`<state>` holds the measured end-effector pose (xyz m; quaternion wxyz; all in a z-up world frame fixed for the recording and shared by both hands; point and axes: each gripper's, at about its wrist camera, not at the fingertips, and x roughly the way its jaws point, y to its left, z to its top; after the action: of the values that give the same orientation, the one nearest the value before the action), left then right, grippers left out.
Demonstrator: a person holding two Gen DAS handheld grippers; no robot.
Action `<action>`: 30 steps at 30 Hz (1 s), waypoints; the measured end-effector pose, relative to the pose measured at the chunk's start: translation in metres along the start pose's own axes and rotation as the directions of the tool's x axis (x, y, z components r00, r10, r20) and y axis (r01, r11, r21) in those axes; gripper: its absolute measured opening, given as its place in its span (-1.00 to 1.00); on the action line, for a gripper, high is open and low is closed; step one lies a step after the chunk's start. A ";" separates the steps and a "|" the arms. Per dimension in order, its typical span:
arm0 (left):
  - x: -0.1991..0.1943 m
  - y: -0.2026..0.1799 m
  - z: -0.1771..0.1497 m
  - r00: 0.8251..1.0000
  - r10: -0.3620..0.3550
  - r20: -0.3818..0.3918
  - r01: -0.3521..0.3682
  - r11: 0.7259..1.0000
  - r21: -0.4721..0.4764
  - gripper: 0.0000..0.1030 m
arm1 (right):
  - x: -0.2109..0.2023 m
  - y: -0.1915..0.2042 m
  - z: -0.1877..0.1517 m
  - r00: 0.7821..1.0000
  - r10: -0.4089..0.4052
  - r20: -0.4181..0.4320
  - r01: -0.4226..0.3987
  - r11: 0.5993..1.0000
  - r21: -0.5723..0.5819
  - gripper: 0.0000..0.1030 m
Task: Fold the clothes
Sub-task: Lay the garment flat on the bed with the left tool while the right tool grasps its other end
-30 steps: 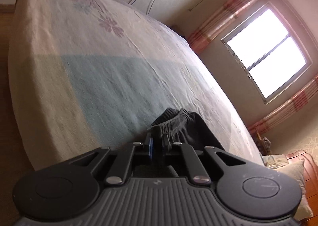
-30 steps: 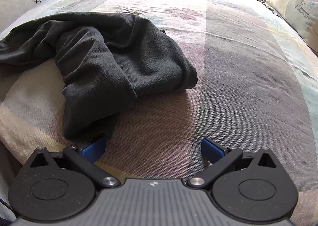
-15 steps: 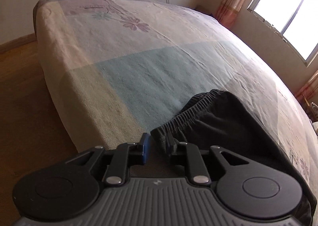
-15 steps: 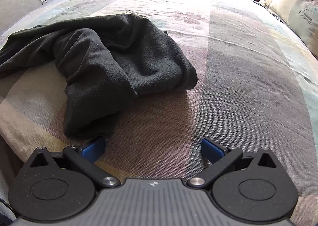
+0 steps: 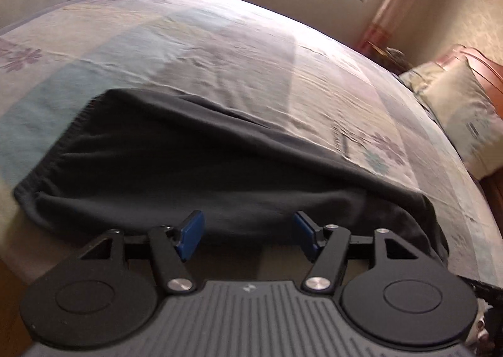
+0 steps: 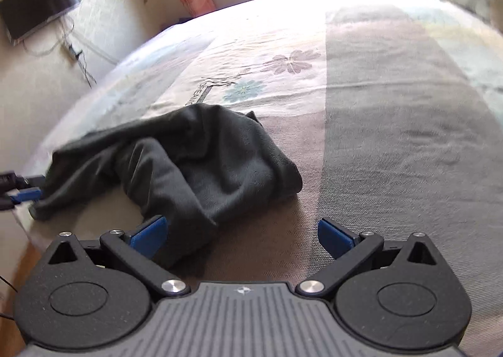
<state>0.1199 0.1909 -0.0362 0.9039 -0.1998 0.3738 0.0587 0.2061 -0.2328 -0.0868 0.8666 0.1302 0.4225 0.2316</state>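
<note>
A dark grey garment (image 5: 195,168) with an elastic waistband at its left end lies stretched along the near edge of the bed (image 5: 220,52). My left gripper (image 5: 248,231) hovers at the cloth's near edge. Its jaws are opening, with cloth under the gap and no pad pressing on it. In the right wrist view the same garment (image 6: 204,165) is bunched in folds. My right gripper (image 6: 242,234) stands open over the bedspread, and a hanging fold of cloth lies beside its left pad (image 6: 151,231). The left gripper (image 6: 30,186) shows at that view's left edge, at the garment's far end.
The patterned bedspread (image 6: 377,105) stretches away beyond the garment. A pillow (image 5: 459,118) and a wooden headboard (image 5: 490,74) are at the right. A dark screen (image 6: 37,2) with cables hangs on the wall. Wooden floor (image 5: 9,294) borders the bed's near edge.
My left gripper has let go of the waistband, opened, rolled and swung right along the garment. The right gripper has moved a little and turned, still open.
</note>
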 end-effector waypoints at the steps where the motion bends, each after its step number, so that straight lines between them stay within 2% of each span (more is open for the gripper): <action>1: 0.005 -0.010 0.000 1.000 -0.017 -0.008 0.017 1.000 0.010 0.23 | 0.005 -0.004 0.002 1.000 0.019 -0.008 -0.018 0.999 0.029 1.00; 6: 0.021 -0.035 -0.003 0.998 -0.037 -0.047 0.039 0.998 0.045 0.31 | 0.028 -0.011 0.014 0.993 0.113 -0.018 -0.110 0.985 0.132 1.00; 12: 0.021 -0.028 -0.007 0.997 0.004 -0.076 -0.001 0.999 0.047 0.35 | 0.048 0.012 0.035 0.981 0.195 -0.005 -0.193 0.972 0.132 1.00; 15: 0.014 -0.016 -0.008 0.997 0.026 -0.067 -0.024 0.999 0.023 0.36 | 0.050 0.039 0.045 0.976 0.219 0.009 -0.219 0.973 0.071 1.00; 19: 0.003 0.005 -0.010 0.997 0.061 -0.048 -0.062 0.998 -0.021 0.37 | 0.054 0.086 0.056 0.975 0.222 0.024 -0.219 0.972 -0.090 1.00; 24: -0.008 0.024 -0.015 0.995 0.093 -0.036 -0.095 0.993 -0.068 0.38 | 0.078 0.139 0.057 0.966 0.257 -0.035 -0.258 0.935 -0.244 1.00; 26: -0.012 0.030 -0.018 0.994 0.102 -0.035 -0.104 0.991 -0.081 0.39 | 0.094 0.155 0.051 0.969 0.237 -0.072 -0.248 0.925 -0.289 1.00; 30: -0.018 0.037 -0.019 0.992 0.120 -0.036 -0.123 0.988 -0.092 0.42 | 0.103 0.167 0.038 0.966 0.232 -0.118 -0.258 0.909 -0.327 1.00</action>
<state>0.0852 0.2180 -0.0482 0.8824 -0.2200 0.3955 0.1283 0.2426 -0.0381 -0.0631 0.8232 0.0218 0.3895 0.4126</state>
